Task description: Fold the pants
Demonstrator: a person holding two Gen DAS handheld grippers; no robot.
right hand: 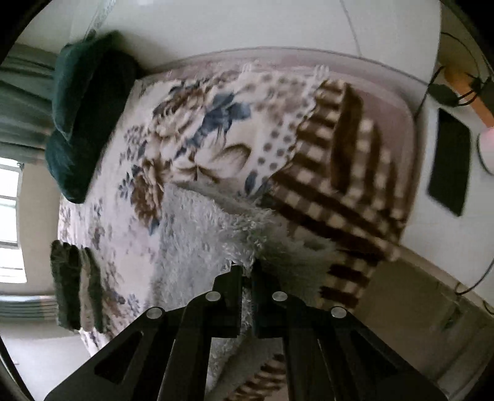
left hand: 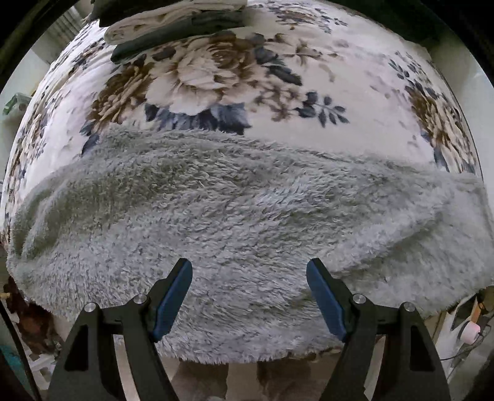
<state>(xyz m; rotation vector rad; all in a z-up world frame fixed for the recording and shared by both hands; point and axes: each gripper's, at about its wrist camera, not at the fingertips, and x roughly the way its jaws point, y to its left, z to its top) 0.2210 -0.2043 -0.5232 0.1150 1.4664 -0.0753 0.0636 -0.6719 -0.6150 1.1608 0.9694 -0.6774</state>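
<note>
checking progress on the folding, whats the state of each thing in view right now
left gripper: open, held over the pants, nothing between the pads
right gripper: shut on the pants edge
grey fleece pants: spread across the bed, one edge pinched and raised
floral blanket: spread flat on the bed under the pants
stack of folded clothes: folded, resting on the blanket
checked blanket: bunched in a heap
green pillows: piled at the bed's far end

Bed with floral blanket [left hand: 355,71]; bright window [right hand: 9,216] beside green curtain [right hand: 21,92]; pale tiled floor [right hand: 278,24].
</note>
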